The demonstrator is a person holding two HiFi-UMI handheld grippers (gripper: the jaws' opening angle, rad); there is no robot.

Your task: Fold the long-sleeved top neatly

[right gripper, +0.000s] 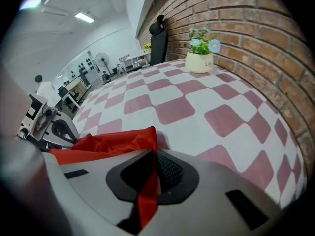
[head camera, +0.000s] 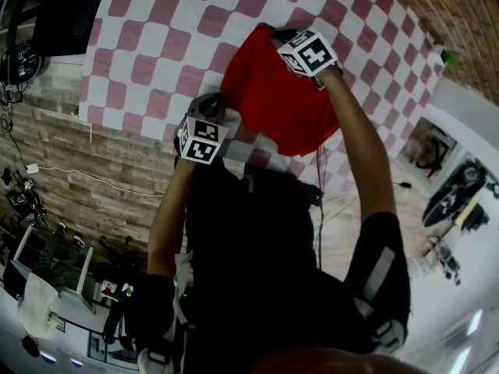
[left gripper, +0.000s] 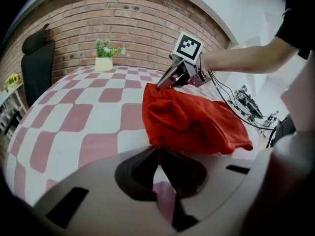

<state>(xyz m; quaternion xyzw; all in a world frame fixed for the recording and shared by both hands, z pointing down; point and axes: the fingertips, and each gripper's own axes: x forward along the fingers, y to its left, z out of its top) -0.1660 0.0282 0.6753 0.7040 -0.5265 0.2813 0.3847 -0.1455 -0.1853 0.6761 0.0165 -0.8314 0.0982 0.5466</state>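
Each pinched tight on an edge, left gripper (left gripper: 158, 150) and right gripper (right gripper: 153, 156) hold the crumpled red fabric top (head camera: 281, 107) between them, apparently to spread it.

On table (head camera: 156, 45), top (head camera: 277, 92), bunched, its edges in left gripper (left gripper: 158, 151) and right gripper (right gripper: 153, 156) at opposite sides. At table's far end, by wall (left gripper: 138, 18), pot (left gripper: 104, 63); left of that end, chair (left gripper: 37, 63).
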